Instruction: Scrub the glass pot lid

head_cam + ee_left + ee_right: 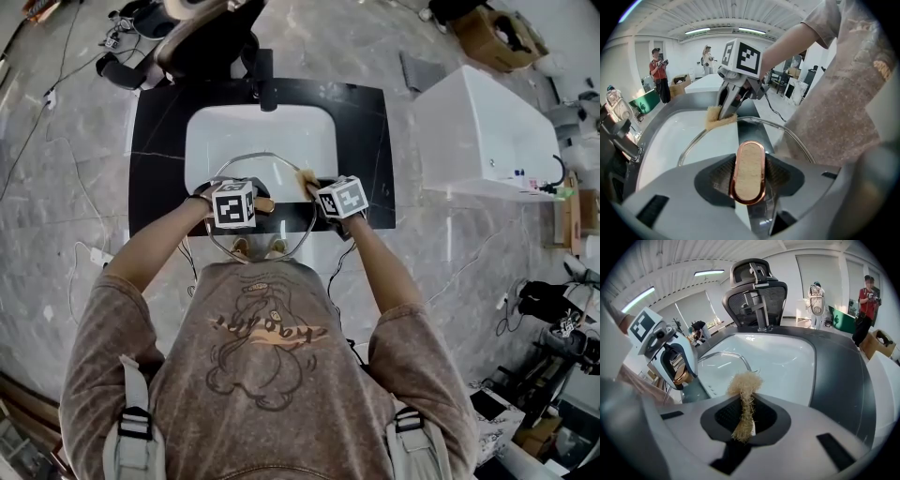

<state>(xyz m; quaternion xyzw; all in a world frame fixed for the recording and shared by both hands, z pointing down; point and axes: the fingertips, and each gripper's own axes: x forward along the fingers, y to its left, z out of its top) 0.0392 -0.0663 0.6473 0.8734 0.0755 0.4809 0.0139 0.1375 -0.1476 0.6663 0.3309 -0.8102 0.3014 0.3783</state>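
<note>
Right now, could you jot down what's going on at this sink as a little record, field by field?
Place: white sink in a black counter
Left gripper: jaws shut on the lid knob
Glass lid: held over the basin
Right gripper: jaws shut on the fibre scrubber
Scrubber contact: against the lid's rim
Stage: scrubbing seems under way

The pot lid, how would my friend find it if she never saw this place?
Find the white sink in the black counter. Over its basin the left gripper holds a big round disc by its handle: the glass pot lid. Only it is see-through, with a copper-edged handle; the tan scrubber at its rim, in the right gripper, is small and fuzzy.
</note>
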